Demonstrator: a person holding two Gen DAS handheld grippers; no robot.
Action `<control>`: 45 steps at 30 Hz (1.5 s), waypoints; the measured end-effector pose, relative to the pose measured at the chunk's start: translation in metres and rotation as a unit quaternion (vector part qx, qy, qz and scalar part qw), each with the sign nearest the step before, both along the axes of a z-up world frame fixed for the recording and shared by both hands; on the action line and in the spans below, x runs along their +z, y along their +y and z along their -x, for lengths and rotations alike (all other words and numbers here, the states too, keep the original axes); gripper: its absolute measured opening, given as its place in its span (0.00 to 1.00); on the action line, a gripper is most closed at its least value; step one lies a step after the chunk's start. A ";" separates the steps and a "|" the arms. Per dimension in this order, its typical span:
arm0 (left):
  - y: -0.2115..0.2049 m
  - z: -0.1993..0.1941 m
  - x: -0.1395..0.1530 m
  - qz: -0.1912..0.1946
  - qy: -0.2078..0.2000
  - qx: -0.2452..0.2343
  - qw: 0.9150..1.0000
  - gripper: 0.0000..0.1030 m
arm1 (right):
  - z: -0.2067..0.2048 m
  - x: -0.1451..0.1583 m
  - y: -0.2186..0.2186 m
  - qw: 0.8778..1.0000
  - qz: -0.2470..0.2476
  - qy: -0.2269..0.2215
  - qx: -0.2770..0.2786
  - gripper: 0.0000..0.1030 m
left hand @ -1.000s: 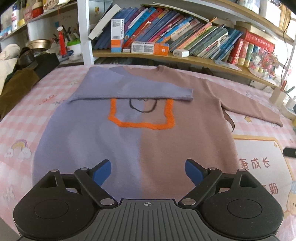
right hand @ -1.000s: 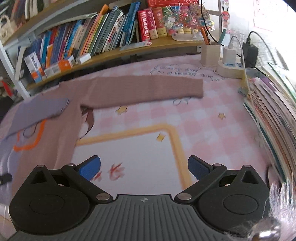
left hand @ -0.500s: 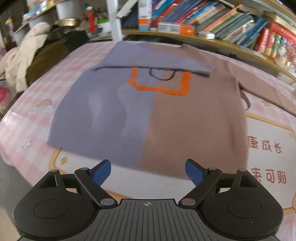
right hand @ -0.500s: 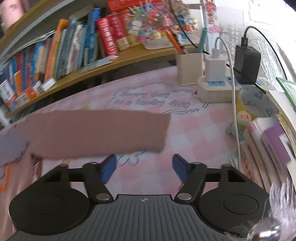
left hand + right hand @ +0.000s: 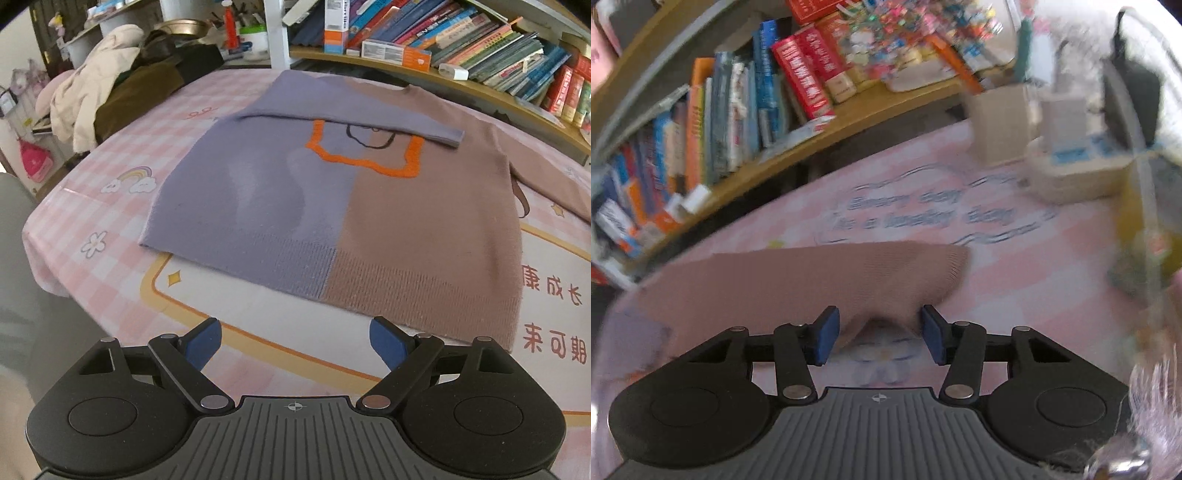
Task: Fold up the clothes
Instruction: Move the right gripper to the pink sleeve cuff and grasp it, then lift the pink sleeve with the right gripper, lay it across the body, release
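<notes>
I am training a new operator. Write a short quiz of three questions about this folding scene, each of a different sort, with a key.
1. True or false: the purple sleeve already lies folded across the sweater.
2. Which gripper has fabric between its fingers? A. left gripper B. right gripper
3. Fill in: the brown sleeve lies on the pink checked ____.

Key: 1 true; 2 B; 3 bedsheet.

1. Sweater (image 5: 332, 206): knit, half lilac, half brown, orange-outlined chest motif; lying flat, front up.
2. Lilac sleeve (image 5: 354, 110): folded across chest.
3. Brown sleeve (image 5: 812, 277): extended sideways, cuff edge lifted.
</notes>
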State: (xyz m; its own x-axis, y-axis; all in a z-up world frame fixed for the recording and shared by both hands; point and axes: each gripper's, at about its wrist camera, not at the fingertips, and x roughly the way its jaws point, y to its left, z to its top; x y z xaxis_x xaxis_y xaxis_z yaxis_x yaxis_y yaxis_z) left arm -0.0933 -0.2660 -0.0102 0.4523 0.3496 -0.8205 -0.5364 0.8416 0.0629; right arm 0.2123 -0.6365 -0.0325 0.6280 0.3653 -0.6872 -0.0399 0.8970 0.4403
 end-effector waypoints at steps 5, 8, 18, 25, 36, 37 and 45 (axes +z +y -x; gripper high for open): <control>-0.003 0.000 0.002 -0.004 0.000 -0.002 1.000 0.87 | -0.002 -0.004 0.012 0.998 -0.057 0.014 0.013 0.46; -0.004 -0.001 0.003 -0.007 0.000 -0.003 1.000 0.87 | -0.003 -0.005 0.022 0.996 -0.082 0.023 0.022 0.47; -0.003 0.000 0.006 -0.012 -0.002 0.003 1.000 0.87 | -0.014 -0.003 -0.001 0.998 -0.038 0.019 -0.044 0.23; -0.004 -0.006 0.007 -0.014 -0.007 -0.009 1.000 0.87 | -0.014 -0.006 -0.010 0.998 -0.031 0.027 -0.050 0.06; 0.002 -0.016 0.009 -0.020 -0.019 -0.031 0.999 0.87 | -0.014 0.027 0.005 0.998 -0.043 -0.031 -0.024 0.05; 0.002 -0.017 0.010 -0.020 -0.021 -0.035 0.999 0.87 | -0.013 0.031 0.009 0.998 -0.046 -0.036 -0.020 0.05; 0.022 -0.021 0.011 -0.016 -0.047 -0.064 0.997 0.87 | -0.005 0.067 0.052 0.995 -0.071 -0.076 0.008 0.05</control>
